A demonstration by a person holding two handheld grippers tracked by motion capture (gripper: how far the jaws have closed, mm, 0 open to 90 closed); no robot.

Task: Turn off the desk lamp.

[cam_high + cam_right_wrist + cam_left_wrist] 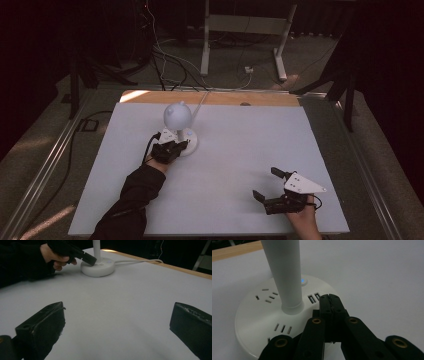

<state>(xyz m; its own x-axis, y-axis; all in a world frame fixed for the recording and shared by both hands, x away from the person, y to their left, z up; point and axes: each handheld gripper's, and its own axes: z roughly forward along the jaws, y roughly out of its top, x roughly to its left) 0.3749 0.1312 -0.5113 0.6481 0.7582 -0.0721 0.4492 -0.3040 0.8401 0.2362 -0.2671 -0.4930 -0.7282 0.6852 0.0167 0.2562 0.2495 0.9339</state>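
White lamp (178, 116) (round base (262, 322), sockets, blue light (302, 280)) stands upright.

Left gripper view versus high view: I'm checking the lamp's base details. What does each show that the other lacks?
The left gripper view alone resolves socket slots, USB ports and the shut jaw tips over the round white lamp base. The high view alone gives the lamp's round white head, the open right gripper and the white table. Both share the white stem, the lit blue button and the left gripper.
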